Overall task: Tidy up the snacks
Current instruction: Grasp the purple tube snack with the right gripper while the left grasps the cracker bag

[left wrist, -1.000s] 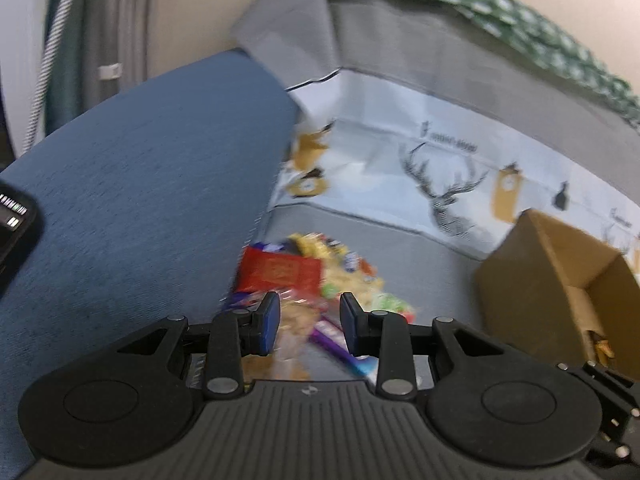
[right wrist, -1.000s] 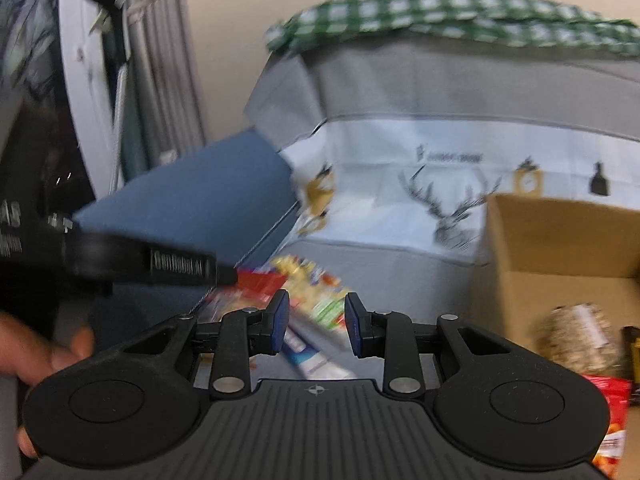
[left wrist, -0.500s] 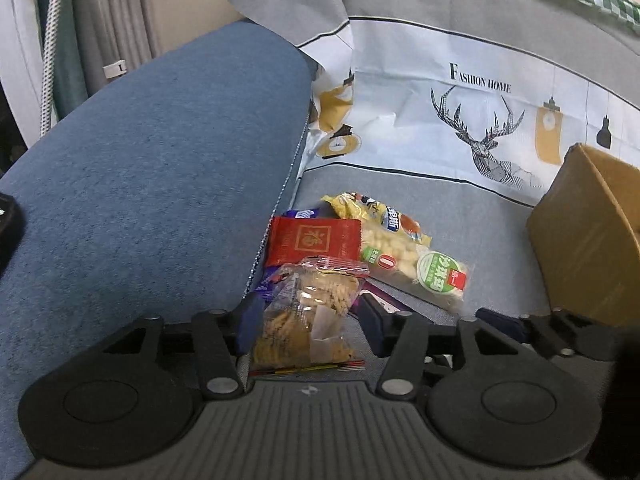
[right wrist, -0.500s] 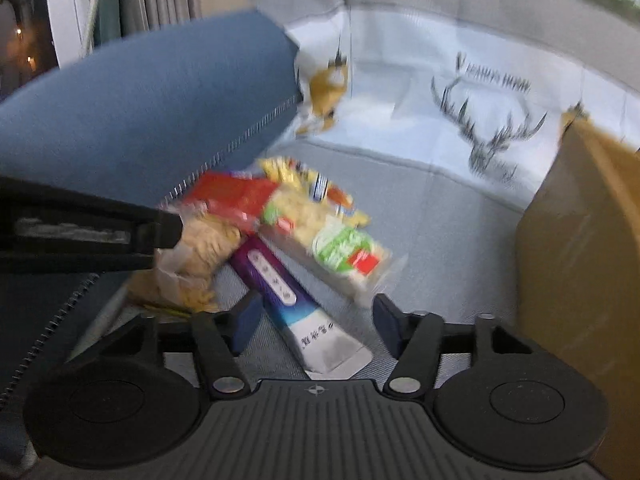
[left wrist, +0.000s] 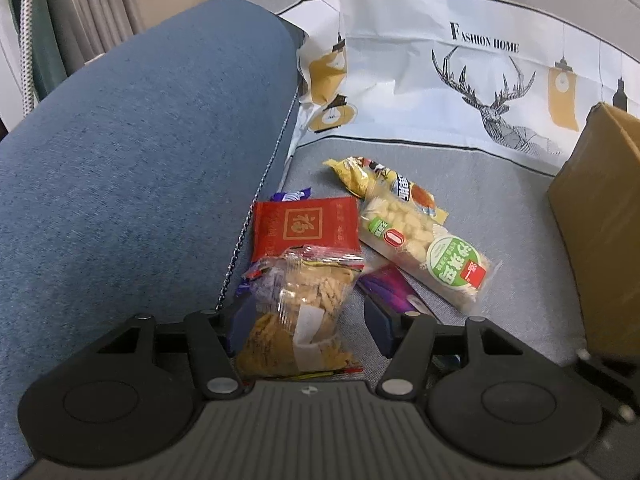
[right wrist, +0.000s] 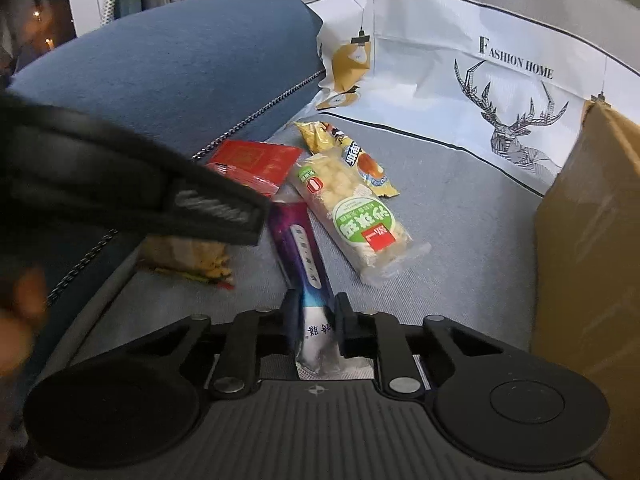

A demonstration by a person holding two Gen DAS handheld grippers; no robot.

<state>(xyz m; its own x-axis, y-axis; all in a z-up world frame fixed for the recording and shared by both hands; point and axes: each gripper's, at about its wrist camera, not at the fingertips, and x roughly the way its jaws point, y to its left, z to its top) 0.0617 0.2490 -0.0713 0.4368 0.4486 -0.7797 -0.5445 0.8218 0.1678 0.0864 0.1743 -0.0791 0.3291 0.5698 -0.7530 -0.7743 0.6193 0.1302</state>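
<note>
A pile of snack packets lies on the grey sofa seat [left wrist: 500,232] beside the blue armrest [left wrist: 132,152]. My left gripper [left wrist: 306,322] is open around a clear bag of golden crackers [left wrist: 304,312]; its pads stand apart from the bag's sides. My right gripper [right wrist: 314,328] is shut on the white end of a long purple packet [right wrist: 300,248]. A red packet [left wrist: 306,226], a clear puffed-rice bar with a green label [left wrist: 424,252] and a yellow packet [left wrist: 356,174] lie behind. The left gripper's body shows in the right wrist view [right wrist: 132,196], covering most of the cracker bag.
A brown cardboard box [left wrist: 600,216] stands at the right, also in the right wrist view [right wrist: 592,248]. A white deer-print cover [left wrist: 480,80] drapes the sofa back. Curtains [left wrist: 92,8] hang beyond the armrest.
Both grippers came down onto the pile. The left opened wide around the cracker bag. The right opened, then closed on the purple packet's end.
</note>
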